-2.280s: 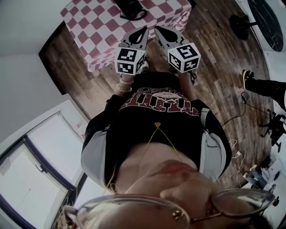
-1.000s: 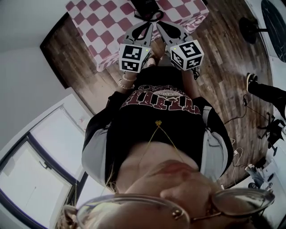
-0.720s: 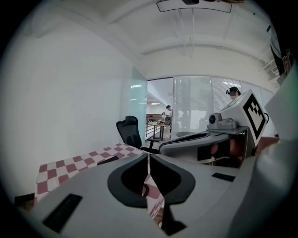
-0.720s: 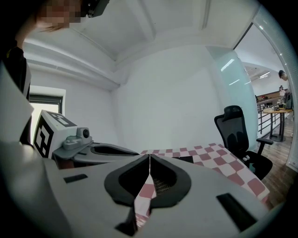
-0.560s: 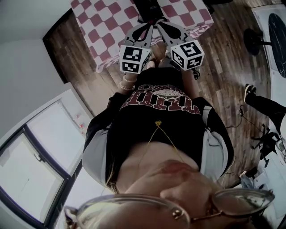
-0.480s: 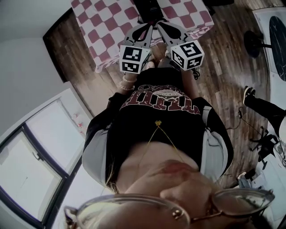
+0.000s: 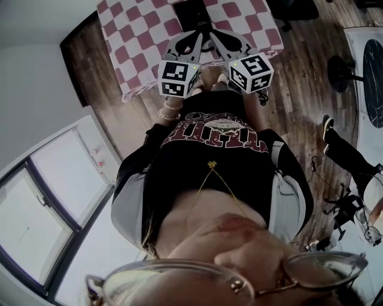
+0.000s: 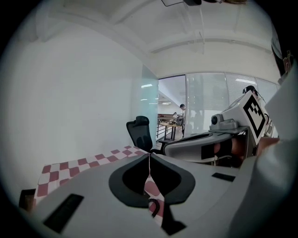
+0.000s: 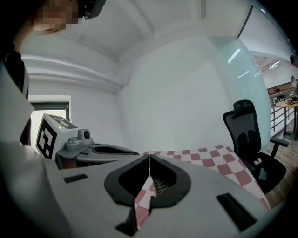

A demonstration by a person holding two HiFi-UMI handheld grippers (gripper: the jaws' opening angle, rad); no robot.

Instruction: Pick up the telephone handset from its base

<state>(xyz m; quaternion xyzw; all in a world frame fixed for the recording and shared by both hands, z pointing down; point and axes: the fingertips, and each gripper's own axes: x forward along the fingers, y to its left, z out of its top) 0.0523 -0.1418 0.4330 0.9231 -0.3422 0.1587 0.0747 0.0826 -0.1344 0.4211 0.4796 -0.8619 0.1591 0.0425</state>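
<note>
**Head view.**
- Red-and-white checked, cloth-covered counter (image 7: 149, 36), standing on a wood-plank floor (image 7: 299, 72).
- Black plastic telephone (image 7: 192, 13), sitting on the counter towards its far side. Handset and base are too small here to tell apart.
- Left tool (image 7: 192, 38) and right tool (image 7: 213, 37) are pointing side by side at the telephone, with their tips just short of it.

**Left gripper view.**
- Left tool (image 8: 149, 157): the jaws are pressing together on nothing.
- A black coiled cord (image 8: 153, 205) is showing on the checked cloth through the opening below the tips.

**Right gripper view.**
- Right tool (image 9: 149, 158): the jaws are meeting, empty.
- A dark perforated grille (image 9: 161, 185), probably part of the telephone, is showing behind them.

**Step in hand (judged).** Approaching; the handset seems untouched and no grasp is forming yet.

**Next move (judged).** One tool needs to open wide enough for the handset and come down across its middle. It then closes and rises straight up, so that the cord is not dragging the base along.
</note>
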